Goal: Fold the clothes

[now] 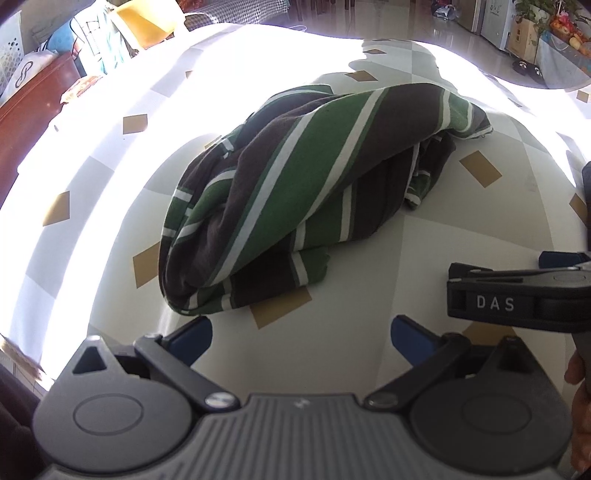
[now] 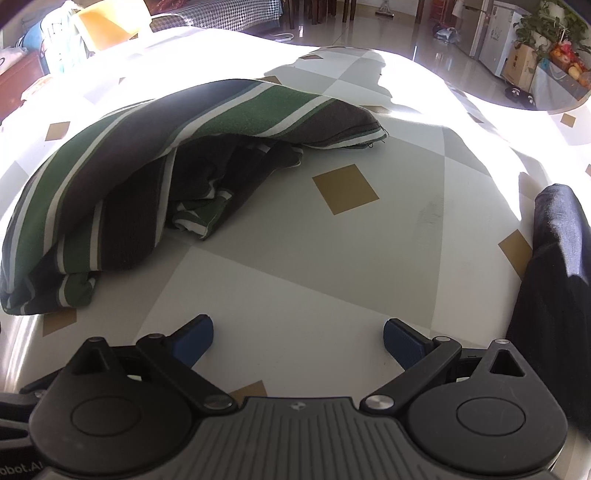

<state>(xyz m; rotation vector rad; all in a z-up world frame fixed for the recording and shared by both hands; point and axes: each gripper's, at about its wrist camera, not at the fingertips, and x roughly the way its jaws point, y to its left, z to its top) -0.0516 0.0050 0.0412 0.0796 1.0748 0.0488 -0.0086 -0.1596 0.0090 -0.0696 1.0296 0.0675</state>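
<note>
1. The left gripper (image 1: 301,338) hovers low over the table with its blue-padded fingers (image 1: 194,338) spread wide and nothing between them; bare tablecloth shows in the gap.

2. The right gripper (image 2: 298,338) is likewise spread apart and empty above the cloth, blue pads (image 2: 402,341) on either side of open table. In the left wrist view its black body, marked "DAS", enters from the right edge, close beside the left gripper, with part of a hand (image 1: 580,406) visible at that edge.

3. Just ahead of the left gripper lies the striped garment (image 1: 303,192), a crumpled heap in green, dark brown and white stripes. It rests unfolded on the table, its near end bunched just beyond the left fingertips.

4. From the right wrist view the same garment sits ahead and to the left, its upper layer arched over rumpled folds beneath, one hemmed corner (image 2: 369,136) pointing right across the cloth.

5. The tablecloth (image 2: 295,258) is pale, patterned with grey and white diamonds and small tan squares; strong sunlight washes out its far side.

6. A dark cloth item (image 2: 554,280) lies at the right edge of the right wrist view, well apart from the garment; what it is cannot be told.

7. Beyond the table: a houndstooth-covered seat (image 2: 229,14), glossy floor, a potted plant (image 2: 546,22) and white appliances (image 2: 495,37).
</note>
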